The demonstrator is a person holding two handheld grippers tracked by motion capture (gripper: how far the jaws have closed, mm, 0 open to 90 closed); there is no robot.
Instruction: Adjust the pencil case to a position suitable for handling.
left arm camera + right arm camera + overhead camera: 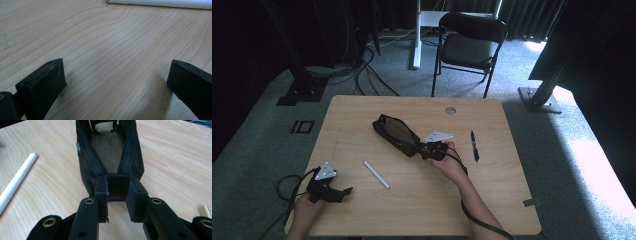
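The right claw (116,195) pinches the open black pencil case (110,157) by its end; left claw (112,85) gapes empty.

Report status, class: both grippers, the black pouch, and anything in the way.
Right gripper shut on black pouch end, pouch unzipped. Left gripper open, resting near table edge. White pen and blue pen lie apart from the pouch.

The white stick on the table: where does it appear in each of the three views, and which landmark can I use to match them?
High view: the white stick lies left of centre, between the two grippers.
Left gripper view: it runs along the top edge, right of centre.
Right gripper view: it lies at the left edge, slanting, left of the black pouch.
Shared landmark: the wooden table, whose grain is seen under the stick in all three views.
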